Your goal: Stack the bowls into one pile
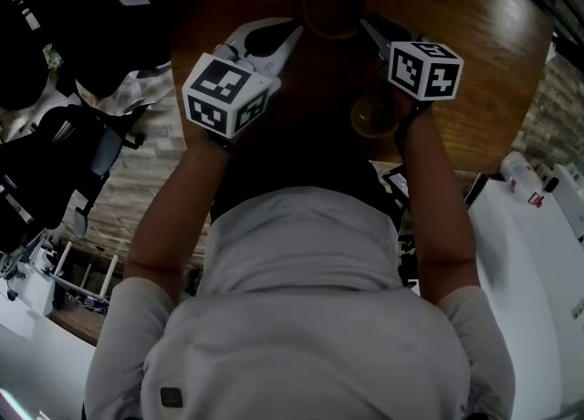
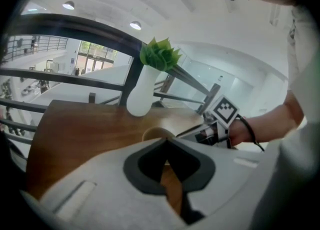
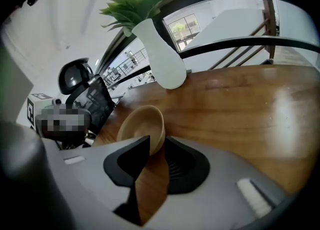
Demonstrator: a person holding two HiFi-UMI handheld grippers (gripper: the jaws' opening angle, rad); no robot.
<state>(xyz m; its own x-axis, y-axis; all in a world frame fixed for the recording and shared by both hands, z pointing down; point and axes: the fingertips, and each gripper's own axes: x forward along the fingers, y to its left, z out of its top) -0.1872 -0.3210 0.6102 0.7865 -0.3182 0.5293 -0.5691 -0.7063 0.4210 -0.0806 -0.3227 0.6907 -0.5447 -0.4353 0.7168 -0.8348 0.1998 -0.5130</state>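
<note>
Nearest the person, just under the right wrist in the head view, one wooden bowl (image 1: 372,115) sat loose on the round table (image 1: 493,35). Farther out, the right gripper (image 3: 157,143) was clamped on the rim of a second bowl (image 3: 142,124), which was tilted well off level. Whether its base touched the wood could not be told. The left gripper (image 2: 165,141) hovered just beside that bowl, its jaws pressed together on nothing. Beyond both stood a white vase (image 3: 162,61) of green leaves.

The step in hand looked like bringing the pinched bowl back over the loose one. It would go best if the wrist first rolled the bowl level and centred it above the other rim. The bowl should then be lowered until it seated, and only then released. The idle gripper could steady the lower bowl.
</note>
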